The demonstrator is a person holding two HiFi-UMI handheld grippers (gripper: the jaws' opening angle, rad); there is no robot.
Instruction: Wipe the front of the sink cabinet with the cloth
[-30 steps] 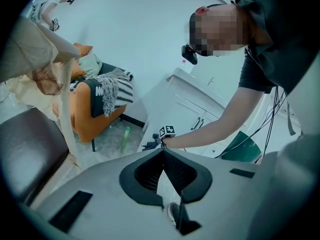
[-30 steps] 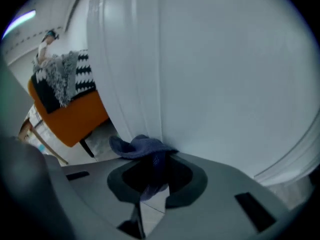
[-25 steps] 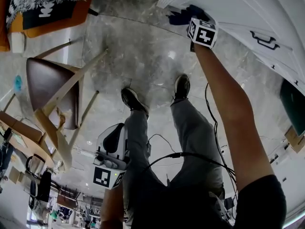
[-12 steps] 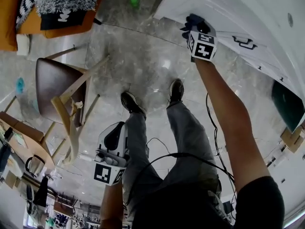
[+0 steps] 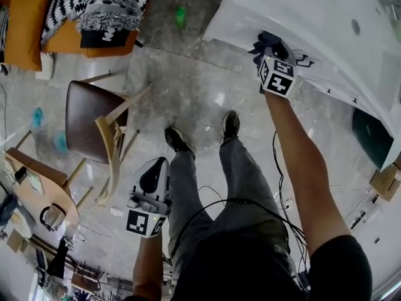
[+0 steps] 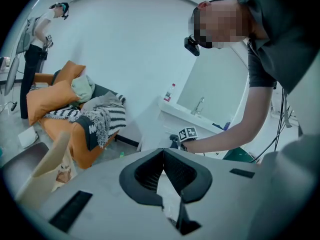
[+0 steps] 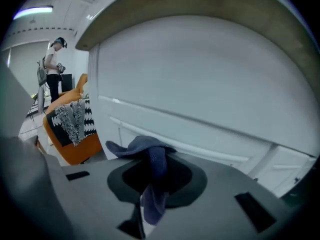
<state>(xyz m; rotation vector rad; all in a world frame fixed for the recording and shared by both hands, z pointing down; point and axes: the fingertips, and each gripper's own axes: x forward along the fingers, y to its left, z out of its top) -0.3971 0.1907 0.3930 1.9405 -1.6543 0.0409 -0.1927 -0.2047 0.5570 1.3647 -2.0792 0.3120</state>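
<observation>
1. Right gripper (image 7: 152, 181): jaws pinch the dark blue cloth (image 7: 150, 156). The cloth bunches over the jaw tips and 1 tail hangs back between them.
2. The cloth is at the white front of the sink cabinet (image 7: 210, 99), high up, just under the countertop (image 7: 200, 9) overhang and near the cabinet's end corner. Head view puts it right against the panel; I can't confirm actual contact.
3. Cabinet front: white, panelled, with horizontal mouldings. A dark handle (image 5: 305, 61) sits just beside the right gripper's marker cube.
4. Left gripper (image 6: 167, 184): jaws pressed together, nothing between them. It is held low beside the person's left leg, well apart from the cabinet.
5. Floor (image 5: 188, 93): grey marble-look slabs, glossy, with light glare. The person's 2 dark shoes (image 5: 175, 140) are planted facing the cabinet.
6. Room, left side: chair (image 5: 88, 121) with a brown seat and pale wood legs. Beyond it is an orange sofa (image 5: 37, 24) piled with black-and-white throws (image 5: 113, 8). A small green object (image 5: 180, 14) lies on the floor near the cabinet's end.
7. Left gripper view: a faucet (image 6: 199, 105) and a bottle (image 6: 171, 91) stand on the cabinet top.
8. A 2nd person (image 7: 52, 59) stands in the background behind the sofa.
</observation>
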